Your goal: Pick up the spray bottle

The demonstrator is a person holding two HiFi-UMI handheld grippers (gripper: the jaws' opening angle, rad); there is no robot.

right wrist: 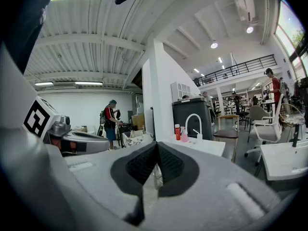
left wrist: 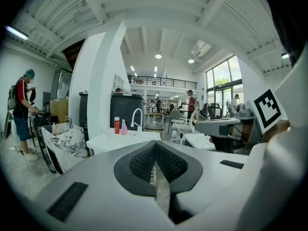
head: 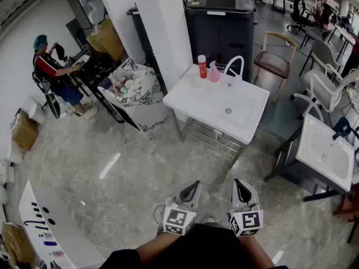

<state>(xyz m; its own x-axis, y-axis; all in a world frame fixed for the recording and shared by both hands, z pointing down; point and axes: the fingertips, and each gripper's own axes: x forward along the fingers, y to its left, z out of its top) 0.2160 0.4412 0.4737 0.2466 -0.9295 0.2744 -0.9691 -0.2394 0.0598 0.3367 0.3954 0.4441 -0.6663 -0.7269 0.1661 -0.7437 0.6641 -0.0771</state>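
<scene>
1. Head view is showing the left gripper [head: 192,185] and the right gripper [head: 240,182] hovering side by side low in the frame above the pale stone floor [head: 129,178]. Both are pointing toward a white sink [head: 188,97].
2. Left gripper view is showing its jaws pressing fully together, with nothing sitting between them.
3. Right gripper view is showing the same: its jaws are meeting tip to tip and holding nothing.
4. The pink spray bottle [head: 214,73] is standing upright on the sink's back rim, well apart from both grippers. It is sitting just beside a red bottle [head: 202,66] on one side, with a white faucet [head: 234,65] near on the other.
5. A black bin [head: 221,29] is standing behind the sink.
6. A person [head: 53,74] is sitting far off at the left of the head view, and a second sink [head: 322,150] is standing at the right.
</scene>
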